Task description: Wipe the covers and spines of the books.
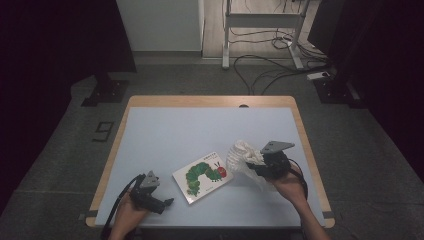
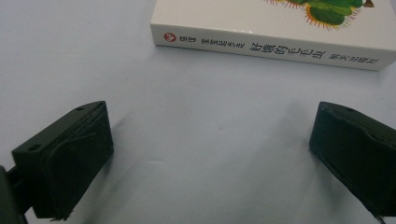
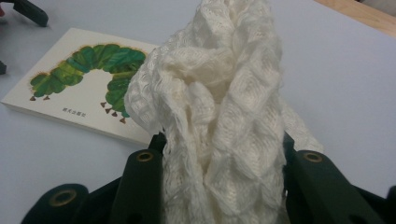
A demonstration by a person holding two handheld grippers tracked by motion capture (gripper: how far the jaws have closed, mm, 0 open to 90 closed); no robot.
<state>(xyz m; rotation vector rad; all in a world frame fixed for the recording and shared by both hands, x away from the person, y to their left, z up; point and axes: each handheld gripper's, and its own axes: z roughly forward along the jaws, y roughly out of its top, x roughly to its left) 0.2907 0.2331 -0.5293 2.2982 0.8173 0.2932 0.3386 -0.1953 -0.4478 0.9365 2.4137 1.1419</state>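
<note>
Dim rm: grey carpet floor [image 1: 60, 165], wood-edged table [image 1: 210, 101] w/ pale blue top, cables [image 1: 260, 70], white cabinet [image 1: 160, 25].

Your one obstacle on the tabletop [image 1: 165, 125] is the picture book [image 1: 202, 176], lying flat near the front edge, just left of the knitted cloth [image 1: 243, 155]. The back half, both back corners and the left edge give you open passage.
</note>
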